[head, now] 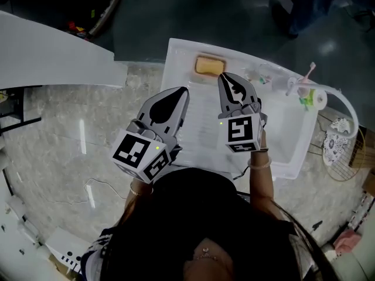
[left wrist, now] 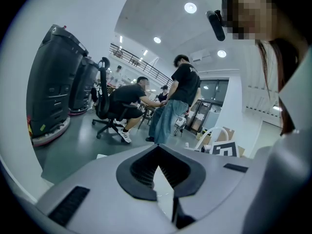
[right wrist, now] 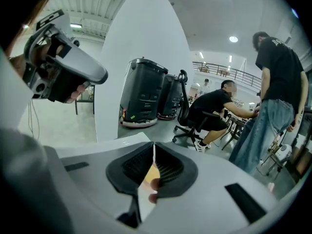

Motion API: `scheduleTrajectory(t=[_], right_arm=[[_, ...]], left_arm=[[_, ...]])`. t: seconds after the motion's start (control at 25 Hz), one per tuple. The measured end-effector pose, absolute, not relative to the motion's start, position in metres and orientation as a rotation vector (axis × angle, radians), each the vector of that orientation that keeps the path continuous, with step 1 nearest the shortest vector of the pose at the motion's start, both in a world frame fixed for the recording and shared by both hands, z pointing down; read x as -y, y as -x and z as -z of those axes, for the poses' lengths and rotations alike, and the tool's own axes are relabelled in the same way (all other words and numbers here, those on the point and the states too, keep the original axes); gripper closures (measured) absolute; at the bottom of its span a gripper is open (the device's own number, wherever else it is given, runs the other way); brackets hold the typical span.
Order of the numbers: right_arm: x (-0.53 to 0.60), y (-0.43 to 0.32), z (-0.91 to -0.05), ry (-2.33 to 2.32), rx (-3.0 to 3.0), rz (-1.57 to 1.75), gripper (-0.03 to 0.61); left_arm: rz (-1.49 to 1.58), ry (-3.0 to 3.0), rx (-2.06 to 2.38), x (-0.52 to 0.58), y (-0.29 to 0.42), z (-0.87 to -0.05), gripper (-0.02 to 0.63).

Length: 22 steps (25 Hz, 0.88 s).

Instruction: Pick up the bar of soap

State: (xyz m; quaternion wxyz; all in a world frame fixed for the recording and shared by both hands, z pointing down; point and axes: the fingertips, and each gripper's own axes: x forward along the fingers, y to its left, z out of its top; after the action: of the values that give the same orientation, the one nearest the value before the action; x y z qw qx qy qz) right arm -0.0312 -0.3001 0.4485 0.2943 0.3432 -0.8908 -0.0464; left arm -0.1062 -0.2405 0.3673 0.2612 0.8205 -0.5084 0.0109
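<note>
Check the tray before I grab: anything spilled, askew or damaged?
Nothing stands out. The bar of soap lies flat and whole at the far end of the white tray, with nothing spilled round it. The left gripper and right gripper hover shut and empty.

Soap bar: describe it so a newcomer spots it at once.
On the marbled table lies a white tray. At its far edge, by the tip of the right tongs, sits the soap: a small rounded block, the only yellow-orange thing on the tray.
</note>
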Motion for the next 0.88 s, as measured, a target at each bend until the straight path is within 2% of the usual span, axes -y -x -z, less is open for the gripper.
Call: scheduleTrajectory(t=[0.6,0.88], right_arm=[[0.316,0.043,-0.497,-0.737,2.216,0.234,0.568],[0.319,0.050,-0.519,-0.628,2.176,0.232,0.510]], left_arm=[[-0.091,-2.157,1.398,0.249,0.128,-0.398,0.614],[-0.092,-2.125,1.409,0.252,0.139,-0.409,0.614]])
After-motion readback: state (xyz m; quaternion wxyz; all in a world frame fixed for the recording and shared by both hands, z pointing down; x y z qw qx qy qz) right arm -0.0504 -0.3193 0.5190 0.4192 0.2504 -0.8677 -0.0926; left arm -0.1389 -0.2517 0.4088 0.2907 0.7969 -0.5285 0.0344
